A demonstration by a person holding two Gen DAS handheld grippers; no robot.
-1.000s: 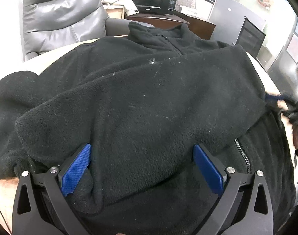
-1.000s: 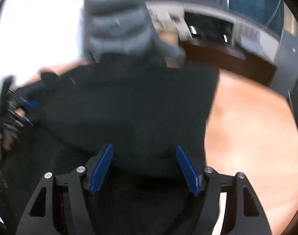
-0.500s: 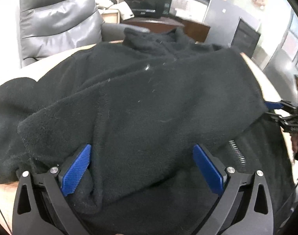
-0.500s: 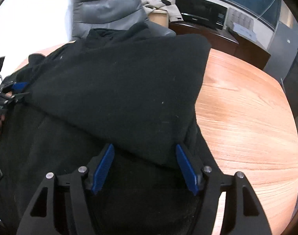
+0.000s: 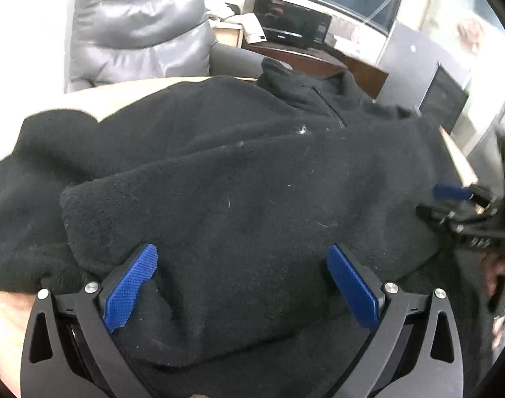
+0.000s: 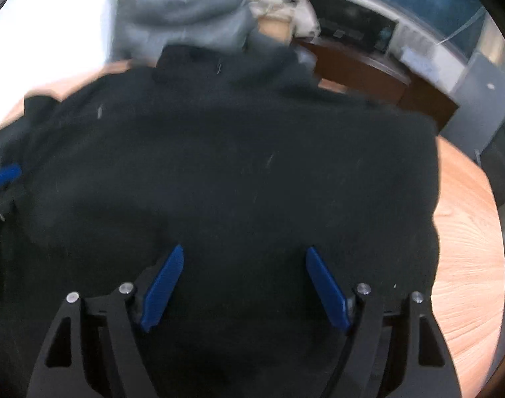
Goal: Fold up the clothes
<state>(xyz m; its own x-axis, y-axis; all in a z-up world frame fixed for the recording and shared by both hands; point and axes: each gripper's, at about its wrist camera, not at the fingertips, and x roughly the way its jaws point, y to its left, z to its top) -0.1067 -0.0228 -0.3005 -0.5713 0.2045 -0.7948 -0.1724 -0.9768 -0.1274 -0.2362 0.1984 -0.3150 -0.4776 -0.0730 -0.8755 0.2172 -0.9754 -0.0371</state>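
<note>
A: The black fleece [image 5: 239, 205] lies spread across the wooden table [image 6: 468, 265], collar toward the grey chair [image 5: 136, 30].

B: And the left gripper [image 5: 242, 282]?

A: Jaws wide apart, a folded layer of fleece bunched between the blue pads, not pinched.

B: The right gripper [image 6: 244, 285]?

A: Its jaws have just been opening; they stand wide over the fleece, gripping nothing.

Both wrist cameras are looking steeply down, close over the black fleece [image 5: 239, 192] on the wooden table [image 6: 468, 265], sharing it and the grey chair [image 5: 136, 33] beyond the far edge.
</note>
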